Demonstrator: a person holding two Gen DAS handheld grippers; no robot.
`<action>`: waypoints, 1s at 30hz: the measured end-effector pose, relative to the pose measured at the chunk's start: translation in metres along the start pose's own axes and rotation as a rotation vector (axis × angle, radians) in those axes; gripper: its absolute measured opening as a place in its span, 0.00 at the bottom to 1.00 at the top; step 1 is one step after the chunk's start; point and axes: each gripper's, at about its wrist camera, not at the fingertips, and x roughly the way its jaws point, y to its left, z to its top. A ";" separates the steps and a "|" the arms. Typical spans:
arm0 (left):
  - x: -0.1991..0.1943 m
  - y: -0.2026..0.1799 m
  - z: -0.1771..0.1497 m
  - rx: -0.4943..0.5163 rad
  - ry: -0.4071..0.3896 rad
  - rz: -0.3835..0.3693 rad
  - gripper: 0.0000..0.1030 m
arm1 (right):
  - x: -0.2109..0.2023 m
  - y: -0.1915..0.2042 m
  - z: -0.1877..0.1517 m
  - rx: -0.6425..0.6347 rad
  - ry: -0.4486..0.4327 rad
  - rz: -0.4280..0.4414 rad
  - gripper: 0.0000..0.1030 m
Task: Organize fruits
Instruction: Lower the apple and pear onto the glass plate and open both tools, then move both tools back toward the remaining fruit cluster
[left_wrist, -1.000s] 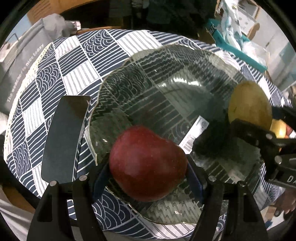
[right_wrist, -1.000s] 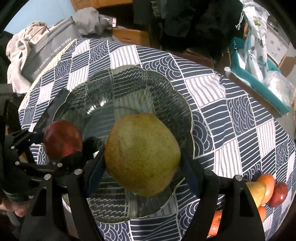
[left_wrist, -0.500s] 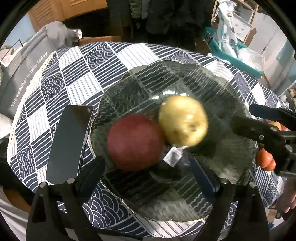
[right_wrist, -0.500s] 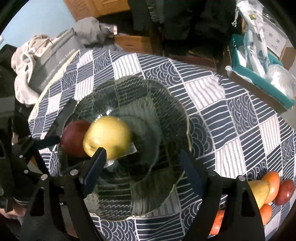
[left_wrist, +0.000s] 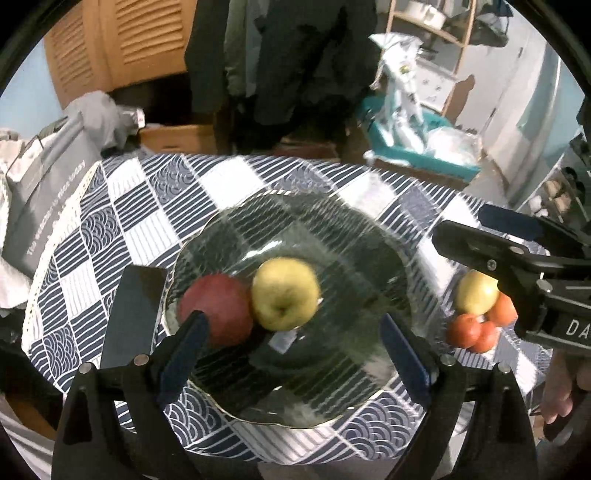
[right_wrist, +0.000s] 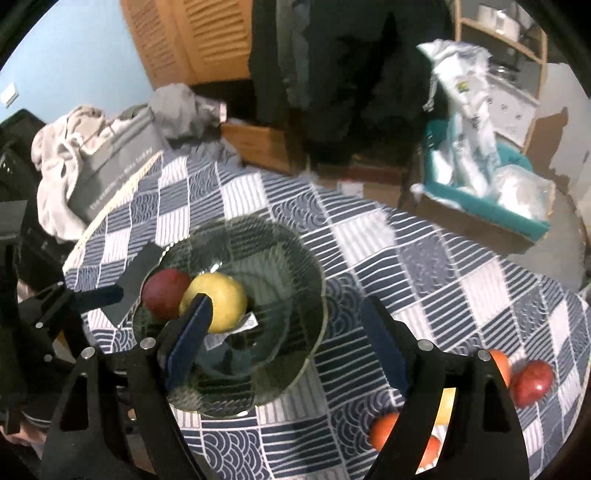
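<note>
A clear ribbed glass bowl (left_wrist: 351, 277) (right_wrist: 280, 288) stands on the blue-and-white checked tablecloth. Inside it, at its left, a red apple (left_wrist: 216, 308) (right_wrist: 164, 291) and a yellow-green fruit (left_wrist: 286, 293) (right_wrist: 221, 302) lie touching each other. My left gripper (left_wrist: 295, 350) hangs open above the bowl's near side, holding nothing. My right gripper (right_wrist: 286, 347) is also open and empty, above the bowl's right half. Each gripper shows in the other's view, the right gripper (left_wrist: 517, 258) and the left gripper (right_wrist: 74, 299). Loose fruits (left_wrist: 476, 314) (right_wrist: 533, 382), yellow, orange and red, lie on the cloth right of the bowl.
A dark flat slab (left_wrist: 133, 314) (right_wrist: 136, 280) lies against the bowl's left side. A grey bag (left_wrist: 48, 206) sits off the table's left edge. A teal bin (right_wrist: 480, 206) with white bags stands beyond the far edge. A hand (left_wrist: 561, 398) shows at lower right.
Both grippers let go of their fruits, which now rest in the bowl. Both have risen and pulled back, so the bowl looks smaller and more of the room shows.
</note>
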 end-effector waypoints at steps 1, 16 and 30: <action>-0.004 -0.004 0.001 0.001 -0.010 -0.008 0.92 | -0.006 -0.003 -0.001 0.007 -0.012 -0.004 0.81; -0.057 -0.051 0.011 0.043 -0.117 -0.117 0.92 | -0.110 -0.041 -0.013 0.071 -0.191 -0.096 0.81; -0.069 -0.096 0.008 0.114 -0.123 -0.171 0.92 | -0.172 -0.063 -0.036 0.092 -0.275 -0.142 0.81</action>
